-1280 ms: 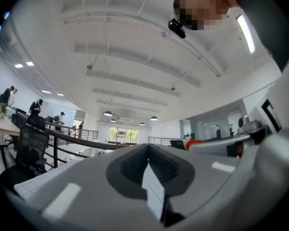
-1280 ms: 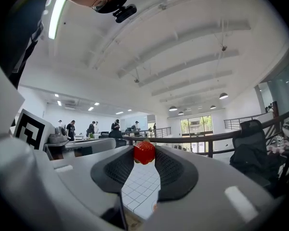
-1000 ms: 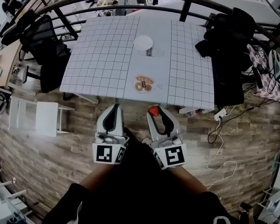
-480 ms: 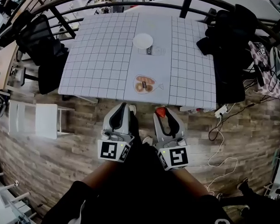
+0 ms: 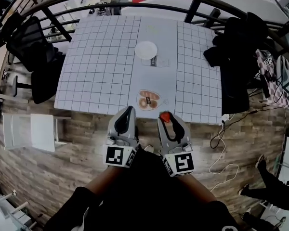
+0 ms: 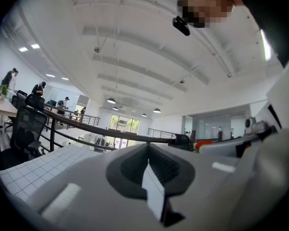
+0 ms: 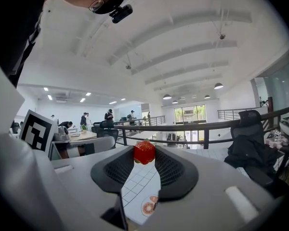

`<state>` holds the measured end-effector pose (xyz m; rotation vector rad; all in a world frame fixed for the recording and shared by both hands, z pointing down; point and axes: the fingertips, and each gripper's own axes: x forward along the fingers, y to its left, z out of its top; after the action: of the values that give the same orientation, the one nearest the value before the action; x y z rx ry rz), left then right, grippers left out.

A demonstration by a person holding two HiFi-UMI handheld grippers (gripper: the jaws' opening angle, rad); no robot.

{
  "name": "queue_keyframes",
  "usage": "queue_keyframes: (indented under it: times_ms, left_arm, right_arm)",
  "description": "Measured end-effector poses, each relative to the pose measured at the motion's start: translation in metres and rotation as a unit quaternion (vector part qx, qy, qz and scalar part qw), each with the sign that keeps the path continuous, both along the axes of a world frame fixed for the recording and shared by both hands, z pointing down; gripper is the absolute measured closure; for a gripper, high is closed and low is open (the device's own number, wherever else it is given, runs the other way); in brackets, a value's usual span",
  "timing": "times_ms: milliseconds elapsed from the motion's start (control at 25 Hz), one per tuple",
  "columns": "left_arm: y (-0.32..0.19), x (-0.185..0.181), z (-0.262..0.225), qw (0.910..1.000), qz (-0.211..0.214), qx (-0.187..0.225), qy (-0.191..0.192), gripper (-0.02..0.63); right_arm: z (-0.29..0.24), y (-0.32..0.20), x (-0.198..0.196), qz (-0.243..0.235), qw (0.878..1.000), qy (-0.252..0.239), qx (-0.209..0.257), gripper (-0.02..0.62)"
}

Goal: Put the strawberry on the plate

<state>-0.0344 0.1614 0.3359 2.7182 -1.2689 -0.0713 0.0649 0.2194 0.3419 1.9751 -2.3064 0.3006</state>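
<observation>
One white plate point(image 5: 147, 50) sits toward the far side of the checked tabletop point(image 5: 101, 61), its face plain white all over. Just beside its near rim lies one small clear item point(image 5: 158, 62), too small to make out. Nearer the person lies one flat packet point(image 5: 148, 99) showing a doughnut; what it holds cannot be told.

There is one strawberry point(image 7: 144, 153), red, pinched between the tips of the right tool point(image 5: 165, 115), whose jaws stand partly apart and press on the fruit from both sides. It hangs over the near edge of the tabletop, near the flat packet and well apart from the plate.

There are two tools. The left tool point(image 6: 147, 154) has its jaws brought together with nothing between them, and it is held beside the right one.
</observation>
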Motion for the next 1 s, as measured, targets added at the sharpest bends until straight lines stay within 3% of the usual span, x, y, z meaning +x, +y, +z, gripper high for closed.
queue_keyframes:
  times_ms: [240,600,1000]
  left_arm:
    - [-0.047,-0.001,0.003,0.9999,0.006,-0.006,-0.01,0.597]
    - [-0.127,0.014,0.019,0.9969,0.049,-0.06,-0.011,0.597]
    - [-0.178,0.009,0.027,0.9959,0.069,-0.059,0.005,0.597]
  right_arm:
    - [-0.003,-0.057,-0.004,-0.019,1.0,0.007,-0.013,0.463]
    - [-0.006,-0.139,0.008,0.009,0.999,0.008,-0.03,0.463]
    - [0.0,-0.197,0.007,0.035,0.998,0.001,-0.047,0.462]
